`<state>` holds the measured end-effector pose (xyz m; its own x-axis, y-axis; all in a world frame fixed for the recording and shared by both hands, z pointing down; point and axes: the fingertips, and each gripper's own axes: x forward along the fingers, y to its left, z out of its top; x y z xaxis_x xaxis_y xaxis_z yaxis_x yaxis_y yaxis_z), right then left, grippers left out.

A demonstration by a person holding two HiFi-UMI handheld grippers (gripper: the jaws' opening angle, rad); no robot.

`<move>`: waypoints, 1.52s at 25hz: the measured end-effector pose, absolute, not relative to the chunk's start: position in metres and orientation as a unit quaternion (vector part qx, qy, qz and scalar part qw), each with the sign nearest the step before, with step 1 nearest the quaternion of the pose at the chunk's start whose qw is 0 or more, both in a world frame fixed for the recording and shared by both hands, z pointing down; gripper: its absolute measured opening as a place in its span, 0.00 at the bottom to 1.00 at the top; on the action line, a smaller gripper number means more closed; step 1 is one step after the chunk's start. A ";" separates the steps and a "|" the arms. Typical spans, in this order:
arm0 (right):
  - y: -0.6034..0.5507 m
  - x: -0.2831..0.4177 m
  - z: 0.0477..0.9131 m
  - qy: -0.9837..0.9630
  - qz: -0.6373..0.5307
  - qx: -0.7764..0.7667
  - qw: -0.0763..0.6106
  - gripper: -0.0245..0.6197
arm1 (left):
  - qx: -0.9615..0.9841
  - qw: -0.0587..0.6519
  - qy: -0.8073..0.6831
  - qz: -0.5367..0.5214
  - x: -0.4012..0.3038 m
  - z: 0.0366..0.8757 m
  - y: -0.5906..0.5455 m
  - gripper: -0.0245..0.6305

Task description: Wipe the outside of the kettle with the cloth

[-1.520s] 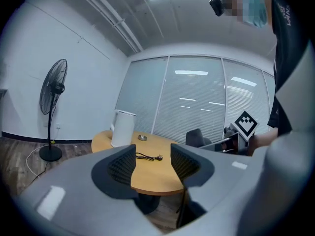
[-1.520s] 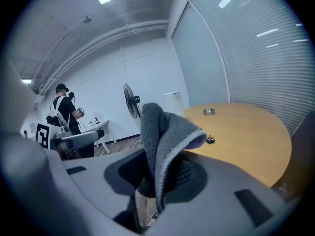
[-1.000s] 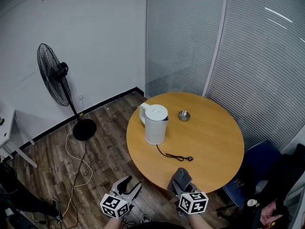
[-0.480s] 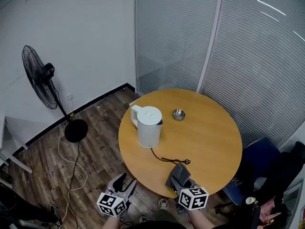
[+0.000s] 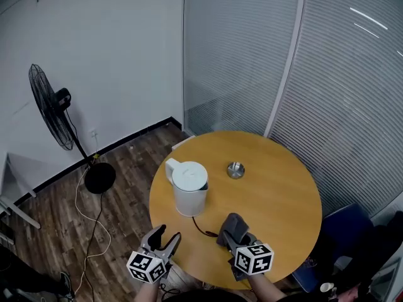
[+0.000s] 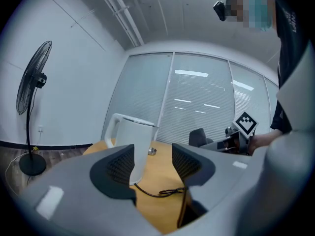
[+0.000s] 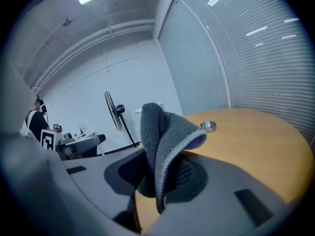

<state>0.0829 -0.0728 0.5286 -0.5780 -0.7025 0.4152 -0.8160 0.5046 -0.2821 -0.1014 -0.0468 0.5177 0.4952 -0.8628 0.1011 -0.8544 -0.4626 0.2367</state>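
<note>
A white kettle (image 5: pixel 189 187) (image 6: pixel 132 146) stands upright on the left part of the round wooden table (image 5: pixel 277 194), its black cord (image 5: pixel 203 228) (image 6: pixel 160 191) trailing toward me. My left gripper (image 5: pixel 162 239) (image 6: pixel 150 163) hangs off the table's near edge, short of the kettle; its jaws are opening and hold nothing. A folded grey cloth (image 5: pixel 232 226) (image 7: pixel 165 146) sticks up from my right gripper (image 5: pixel 236 239) (image 7: pixel 162 173), which is shut on it over the near table edge, right of the kettle.
A small metal dish (image 5: pixel 235 169) (image 7: pixel 208 126) sits at the table's middle. A standing fan (image 5: pixel 60 115) is at the left on the wood floor, its cable running across the boards. Glass walls with blinds close off the back and right.
Both grippers have moved forward toward the table, so the kettle sits closer and lower in the head view. The cloth is still clamped in the right gripper.
</note>
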 end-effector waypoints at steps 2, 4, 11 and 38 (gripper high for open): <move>-0.089 0.087 0.524 -0.863 0.227 0.435 0.121 0.20 | 0.849 0.125 -0.512 -0.019 -0.099 0.514 -0.060 0.38; -0.104 0.089 0.519 -0.869 0.224 0.426 0.116 0.20 | 0.843 0.120 -0.524 -0.022 -0.100 0.509 -0.073 0.39; -0.152 0.085 0.509 -0.881 0.214 0.408 0.104 0.20 | 0.834 0.117 -0.537 -0.054 -0.108 0.491 -0.119 0.43; -0.257 0.030 0.466 -0.887 0.230 0.398 0.043 0.20 | 0.896 0.195 -0.391 -0.080 -0.121 0.487 -0.241 0.48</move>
<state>0.0298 -0.2566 0.4661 -0.6791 -0.6867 0.2591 -0.7262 0.5773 -0.3732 -0.1210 -0.2406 0.4869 0.6813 -0.7319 0.0086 -0.6696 -0.6185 0.4112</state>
